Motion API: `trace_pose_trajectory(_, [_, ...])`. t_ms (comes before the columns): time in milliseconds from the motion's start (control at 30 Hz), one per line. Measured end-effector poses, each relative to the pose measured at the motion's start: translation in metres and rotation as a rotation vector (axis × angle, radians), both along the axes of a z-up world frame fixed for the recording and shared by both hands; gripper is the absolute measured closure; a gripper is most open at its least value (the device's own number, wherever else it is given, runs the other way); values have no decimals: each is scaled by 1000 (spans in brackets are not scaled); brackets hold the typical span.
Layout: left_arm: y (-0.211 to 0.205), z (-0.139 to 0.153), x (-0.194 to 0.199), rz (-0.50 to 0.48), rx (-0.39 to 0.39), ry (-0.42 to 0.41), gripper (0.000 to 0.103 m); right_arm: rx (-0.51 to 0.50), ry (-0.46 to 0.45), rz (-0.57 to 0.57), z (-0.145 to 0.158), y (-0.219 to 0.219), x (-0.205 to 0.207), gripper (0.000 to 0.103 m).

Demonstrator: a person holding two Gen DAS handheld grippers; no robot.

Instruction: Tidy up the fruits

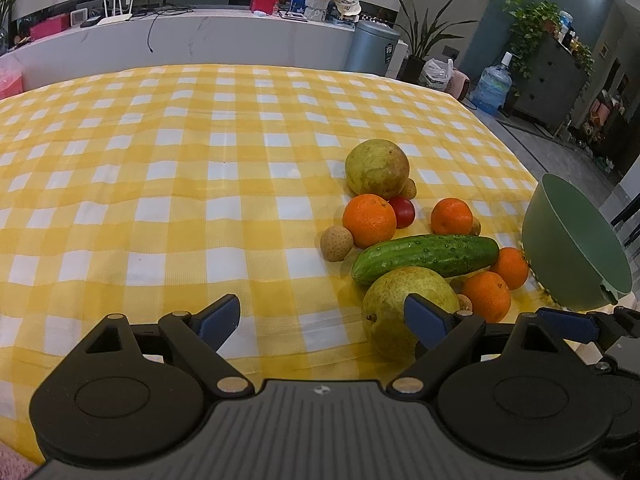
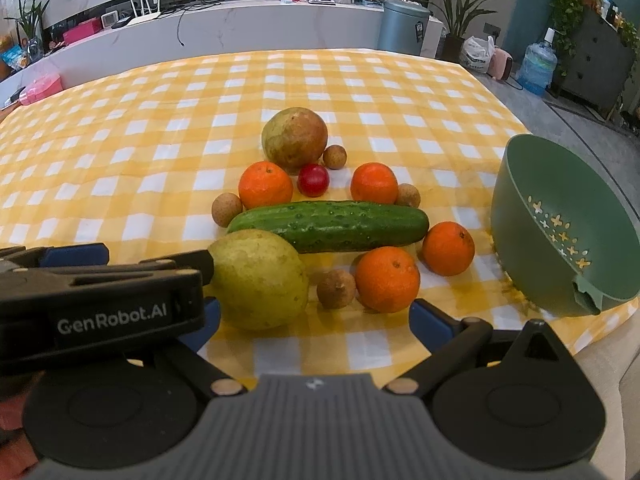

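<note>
A pile of fruit lies on the yellow checked tablecloth (image 2: 160, 120). It holds two green pears (image 2: 258, 278) (image 2: 294, 138), several oranges (image 2: 387, 278), a cucumber (image 2: 332, 226), a small red fruit (image 2: 313, 179) and several brown longans (image 2: 336, 289). A green strainer bowl (image 2: 560, 216) stands at the right table edge, with nothing inside it. My left gripper (image 1: 322, 320) is open, low over the cloth just left of the near pear (image 1: 400, 308). My right gripper (image 2: 316, 320) is open in front of the near pear and the nearest orange. Neither holds anything.
In the right wrist view my left gripper (image 2: 132, 260) crosses the lower left, close beside the near pear. The table's right edge drops to a grey floor (image 2: 560, 116). Behind the table runs a white counter (image 2: 240, 20), with a bin (image 2: 402, 28) and a water jug (image 2: 538, 66).
</note>
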State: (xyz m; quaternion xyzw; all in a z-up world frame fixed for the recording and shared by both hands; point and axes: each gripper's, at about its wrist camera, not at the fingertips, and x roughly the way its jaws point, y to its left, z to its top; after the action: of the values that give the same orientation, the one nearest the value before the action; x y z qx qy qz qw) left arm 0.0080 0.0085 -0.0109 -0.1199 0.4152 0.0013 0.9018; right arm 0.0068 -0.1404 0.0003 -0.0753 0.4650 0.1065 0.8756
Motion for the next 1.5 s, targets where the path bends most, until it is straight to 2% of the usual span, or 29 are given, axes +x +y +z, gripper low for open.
trace_pose_trajectory(1000, [-3, 1, -1, -37, 12, -6, 0, -3, 6, 2, -7, 0, 0, 5])
trace_pose_trajectory(1267, [-3, 1, 0, -46, -8, 3, 0, 8, -22, 5, -5, -2, -3, 5])
trace_pose_trajectory(1500, [-6, 4, -3, -51, 20, -17, 0, 27, 0, 42, -3, 0, -2, 5])
